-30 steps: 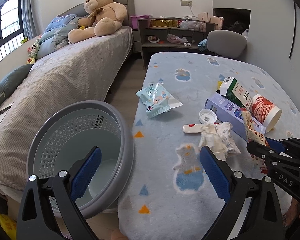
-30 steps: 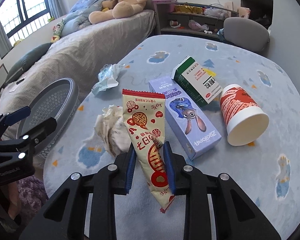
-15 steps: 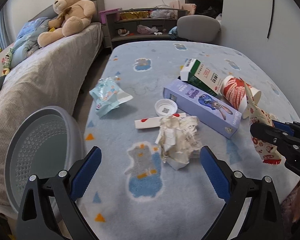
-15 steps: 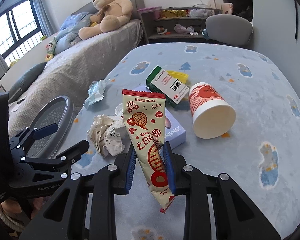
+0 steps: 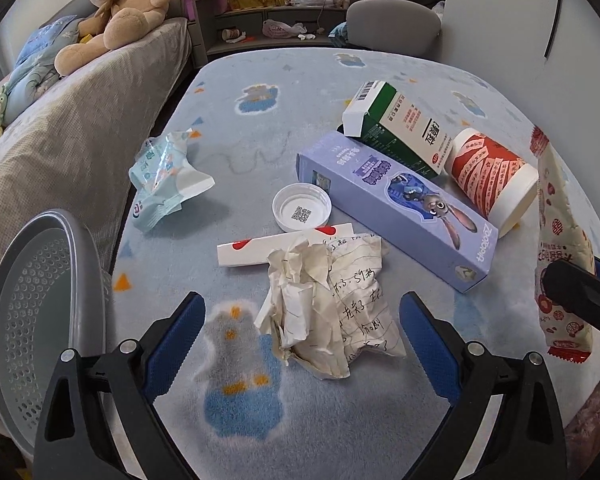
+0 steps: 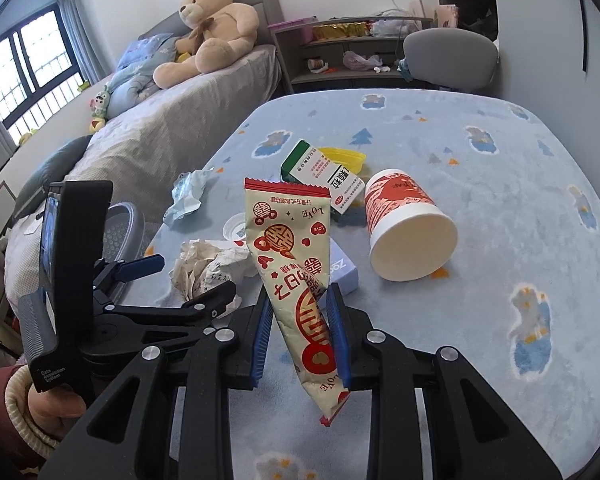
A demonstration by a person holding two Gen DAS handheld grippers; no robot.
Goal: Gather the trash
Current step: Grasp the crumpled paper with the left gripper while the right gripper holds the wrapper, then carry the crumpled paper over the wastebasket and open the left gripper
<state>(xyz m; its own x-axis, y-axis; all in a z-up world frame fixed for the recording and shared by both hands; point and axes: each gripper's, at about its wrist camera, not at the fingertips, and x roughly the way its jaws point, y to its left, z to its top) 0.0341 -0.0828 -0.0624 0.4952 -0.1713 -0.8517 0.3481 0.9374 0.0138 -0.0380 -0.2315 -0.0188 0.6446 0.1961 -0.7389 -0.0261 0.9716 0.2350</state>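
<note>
My right gripper [image 6: 300, 328] is shut on a cream and red snack wrapper [image 6: 290, 248] and holds it above the table; the wrapper also shows in the left wrist view [image 5: 558, 248]. My left gripper [image 5: 300, 332] is open, its fingers either side of a crumpled paper ball [image 5: 332, 304], also seen in the right wrist view [image 6: 204, 268]. On the table lie a purple box [image 5: 396, 204], a green and white carton [image 5: 400, 124], a red paper cup [image 5: 492, 176], a white lid [image 5: 302, 208], a white strip [image 5: 256, 248] and a blue plastic wrapper [image 5: 162, 180]. A grey perforated bin [image 5: 32, 308] stands at the left.
The table [image 5: 300, 420] has a blue fleece cover. A bed [image 5: 72, 128] with a teddy bear [image 5: 116, 12] runs along the left. A grey chair [image 5: 392, 32] and a shelf unit [image 5: 268, 20] stand beyond the far edge. A yellow lid [image 6: 344, 158] lies behind the carton.
My left gripper has swung right, from over the bin to around the paper ball. My right gripper has lifted and pulled back with the snack wrapper held in it.
</note>
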